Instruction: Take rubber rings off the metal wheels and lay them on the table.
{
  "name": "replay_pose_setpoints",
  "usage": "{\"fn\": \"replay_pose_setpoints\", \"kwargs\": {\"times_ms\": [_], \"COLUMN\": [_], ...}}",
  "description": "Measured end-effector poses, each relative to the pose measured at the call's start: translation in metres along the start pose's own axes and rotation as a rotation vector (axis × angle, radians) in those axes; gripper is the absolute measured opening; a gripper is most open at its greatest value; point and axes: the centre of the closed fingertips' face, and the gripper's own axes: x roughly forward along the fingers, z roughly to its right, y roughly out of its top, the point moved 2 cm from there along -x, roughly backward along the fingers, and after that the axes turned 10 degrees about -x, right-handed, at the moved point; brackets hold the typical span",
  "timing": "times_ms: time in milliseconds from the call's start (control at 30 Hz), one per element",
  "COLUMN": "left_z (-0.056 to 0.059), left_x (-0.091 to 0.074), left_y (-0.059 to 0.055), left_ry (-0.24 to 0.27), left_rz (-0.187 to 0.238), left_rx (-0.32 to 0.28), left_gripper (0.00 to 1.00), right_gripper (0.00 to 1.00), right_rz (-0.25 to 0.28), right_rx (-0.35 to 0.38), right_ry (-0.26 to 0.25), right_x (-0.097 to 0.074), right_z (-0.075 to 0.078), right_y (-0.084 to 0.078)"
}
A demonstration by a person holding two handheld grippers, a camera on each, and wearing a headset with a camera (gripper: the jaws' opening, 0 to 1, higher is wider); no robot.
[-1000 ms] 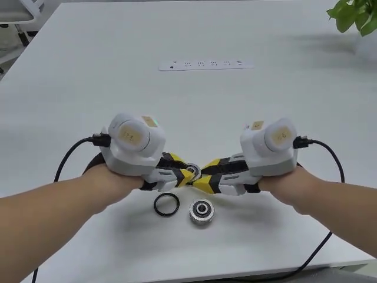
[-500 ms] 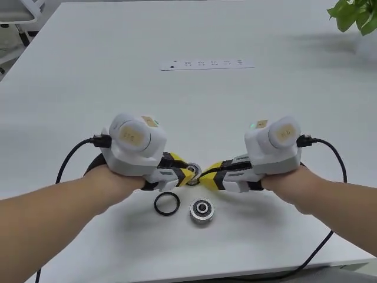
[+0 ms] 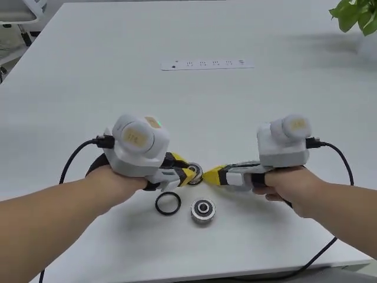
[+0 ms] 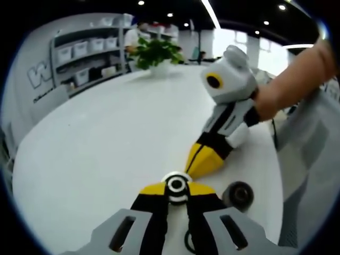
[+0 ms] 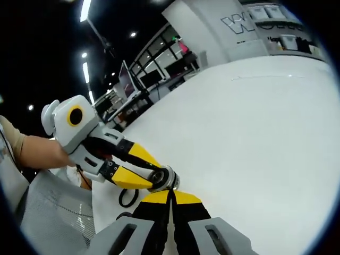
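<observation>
White table (image 3: 118,71) carries the work near its front edge.

Left gripper (image 3: 187,174): jaws clamped on the held wheel (image 3: 195,173), which sits lifted off the surface above the other parts. Right gripper (image 3: 213,175): jaws pressed together with nothing visible between them, tips pointed at the held wheel and just beside it, not touching.

Second wheel (image 3: 202,210) lies flat on the table below the grippers, metal rim showing, apparently already stripped. Loose rubber ring (image 3: 168,203) lies just to its left, close to it but apart from it.

Step in hand, by judgement: stripping the held wheel. Whether it still wears its ring cannot be told; the rim is too small in every view. If it does, the next move calls for the right jaws to part, catch the rubber edge and peel it off while the left holds firm.

Change from the earlier frames: the right tips met the wheel then; the right gripper has since backed off to the right and rolled more upright. The left has held its place, and the ring and second wheel have not moved.
</observation>
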Motion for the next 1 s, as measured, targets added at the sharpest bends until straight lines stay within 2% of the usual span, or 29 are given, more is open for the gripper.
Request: {"fn": "replay_pose_setpoints", "kwargs": {"times_ms": [67, 100, 133, 167, 433, 533, 600, 1000], "left_z": [-0.001, -0.001, -0.001, -0.001, -0.002, -0.002, -0.002, -0.002], "left_x": [0.0, 0.0, 0.001, 0.001, 0.002, 0.002, 0.002, 0.002], "left_y": [0.0, 0.0, 0.0, 0.0, 0.0, 0.0, 0.0, 0.0], "left_ry": [0.001, 0.001, 0.001, 0.002, 0.009, 0.013, 0.013, 0.018], "left_rz": [0.0, 0.0, 0.0, 0.0, -0.003, -0.003, -0.004, -0.009], "left_rx": [0.001, 0.0, 0.0, 0.0, -0.004, -0.007, -0.01, -0.012], "left_gripper": [0.13, 0.12, 0.12, 0.12, 0.12, 0.12, 0.12, 0.12], "right_gripper": [0.0, 0.0, 0.0, 0.0, 0.0, 0.0, 0.0, 0.0], "right_rz": [0.044, 0.066, 0.056, 0.049, 0.085, 0.08, 0.085, 0.092], "right_rx": [0.055, 0.087, 0.105, 0.094, 0.16, 0.159, 0.186, 0.207], "right_ry": [-0.009, 0.003, 0.037, 0.005, 0.023, 0.016, 0.022, 0.053], "right_x": [-0.002, -0.003, -0.004, -0.003, -0.001, -0.001, -0.001, 0.003], "right_z": [0.003, 0.002, -0.003, 0.001, -0.005, -0.005, -0.006, -0.015], "right_y": [0.005, 0.009, 0.007, 0.007, 0.01, 0.01, 0.011, 0.017]}}
